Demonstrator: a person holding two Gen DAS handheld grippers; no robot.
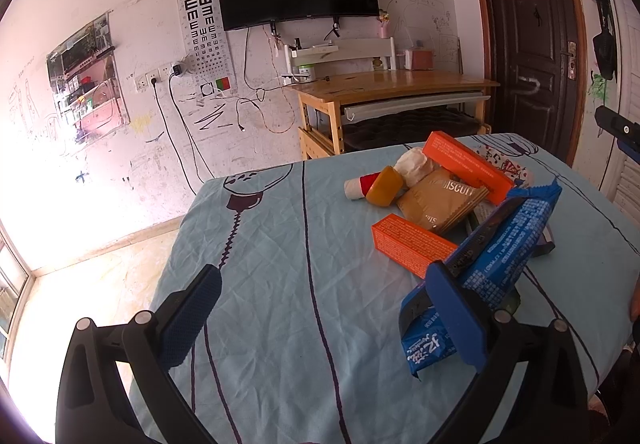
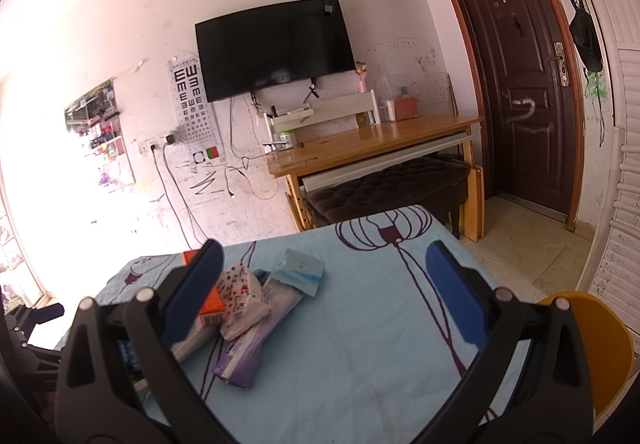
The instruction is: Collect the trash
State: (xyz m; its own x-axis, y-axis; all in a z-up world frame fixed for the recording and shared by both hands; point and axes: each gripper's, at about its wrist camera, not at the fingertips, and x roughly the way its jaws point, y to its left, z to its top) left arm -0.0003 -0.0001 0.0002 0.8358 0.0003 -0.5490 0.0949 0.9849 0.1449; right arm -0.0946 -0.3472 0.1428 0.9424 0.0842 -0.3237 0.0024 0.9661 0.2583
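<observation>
— On the table's pale blue cloth, where does the trash sit?

— From the left wrist view, the heap lies toward two o'clock. Two orange boxes: one at the far side, another nearer. Between them lies a tan biscuit wrapper. At its ten o'clock side are an amber lump, a small red-and-white roll and crumpled white tissue.

— And the long blue wrapper?

— It leans across the near edge of the heap, running past the right-hand finger of the left gripper. Whether it touches that finger, I cannot tell.

— Are the fingers pinching anything?

— No. The left gripper's fingers are spread wide over bare cloth. The right gripper is likewise spread wide, with nothing between its fingers.

— What does the right wrist view add?

— The heap sits at its nine o'clock, partly behind the left-hand finger: a spotted white wrapper, a purple packet and a light blue tissue pack. A yellow chair shows at four o'clock. A wooden desk and a dark television stand at twelve.
</observation>
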